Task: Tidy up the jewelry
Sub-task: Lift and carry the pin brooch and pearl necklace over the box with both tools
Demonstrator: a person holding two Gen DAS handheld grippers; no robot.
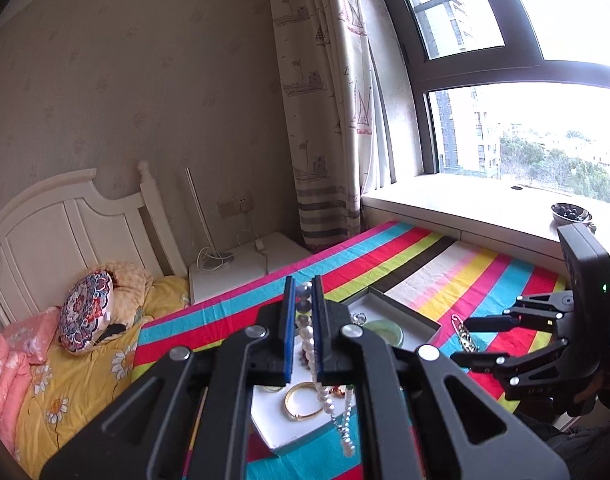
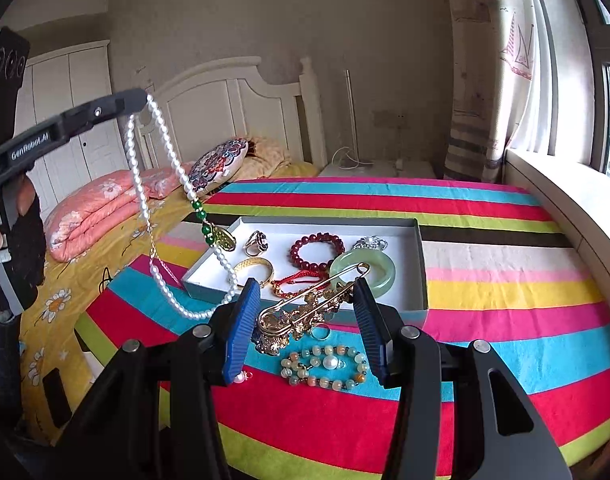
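My left gripper (image 1: 303, 292) is shut on a long pearl necklace (image 2: 161, 184) with green beads and a gold pendant, and holds it in the air above the left end of a shallow white-lined box (image 2: 419, 248). The necklace's loop hangs down to the striped cloth. The box holds a gold bangle (image 2: 257, 266), a ring, a dark red bead bracelet (image 2: 317, 248), a red cord, a jade ring (image 2: 363, 270) and a silver brooch. My right gripper (image 2: 307, 320) is open, its fingers either side of a large gold safety-pin brooch (image 2: 305, 308) lying at the box's near edge.
A pastel bead bracelet (image 2: 325, 366) and a small ring lie on the striped cloth (image 2: 505, 320) near the right gripper. A bed with pillows and headboard is at the left. A windowsill with a metal bowl (image 1: 571, 212) runs along the right.
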